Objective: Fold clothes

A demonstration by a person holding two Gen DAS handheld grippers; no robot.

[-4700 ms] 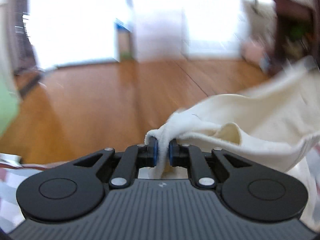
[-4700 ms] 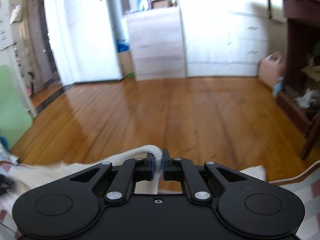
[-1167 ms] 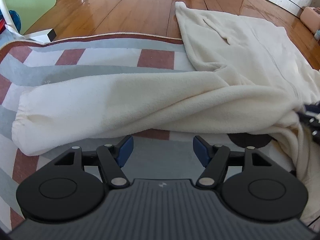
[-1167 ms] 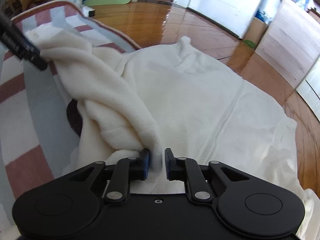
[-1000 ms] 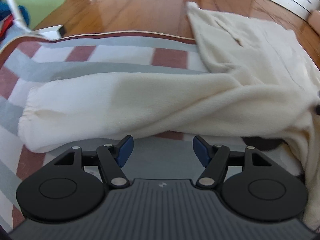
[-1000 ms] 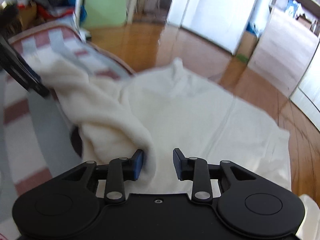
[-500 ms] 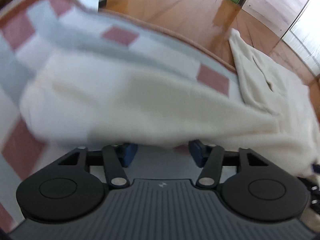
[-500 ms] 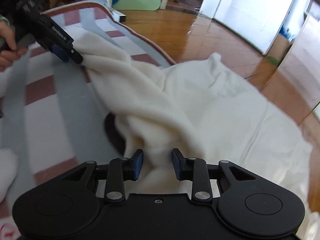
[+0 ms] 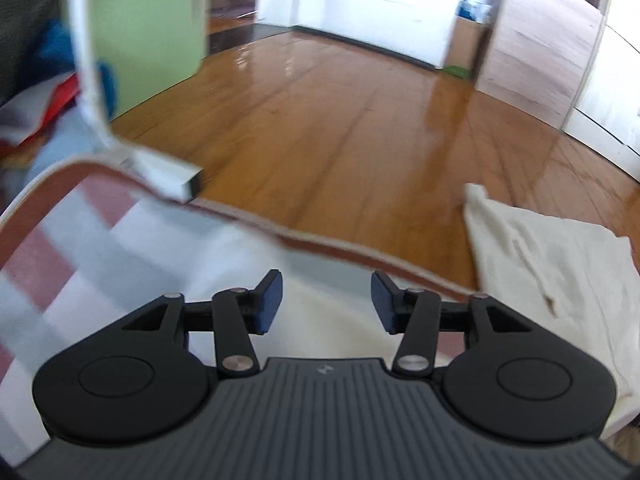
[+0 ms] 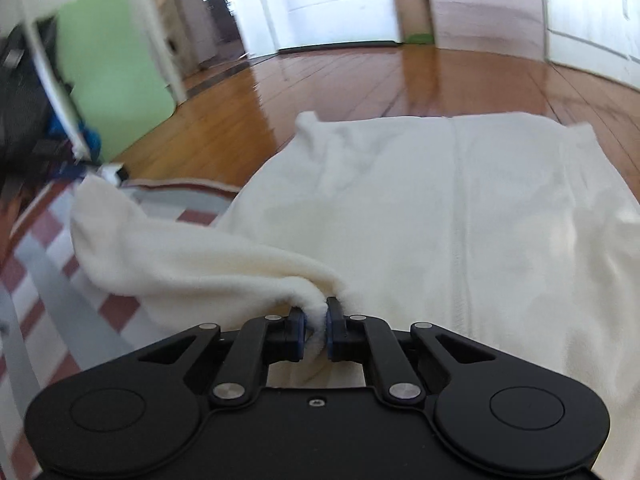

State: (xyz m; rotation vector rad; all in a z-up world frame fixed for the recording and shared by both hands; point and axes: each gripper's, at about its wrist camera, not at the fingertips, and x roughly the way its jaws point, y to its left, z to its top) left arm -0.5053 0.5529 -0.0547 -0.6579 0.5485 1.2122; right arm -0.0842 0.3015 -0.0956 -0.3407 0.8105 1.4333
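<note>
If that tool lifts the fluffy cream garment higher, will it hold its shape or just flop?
Probably flop: the cream fleece garment already sags in a soft fold from the right tool, shut on a bunched edge. It looks light, and its fuzzy surface likely won't slip. The rest would probably drag across the striped rug.

Both wrist cams sit low over the checked blanket (image 9: 120,248), facing the wooden floor (image 10: 360,80); shared: cream garment (image 10: 440,208).

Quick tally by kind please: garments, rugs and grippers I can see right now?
Cream fleece garment: 1
Red, grey and white checked rug: 1
Black two-finger grippers: 2, left gripper open, right gripper shut on the garment's sleeve
Total: 4
</note>
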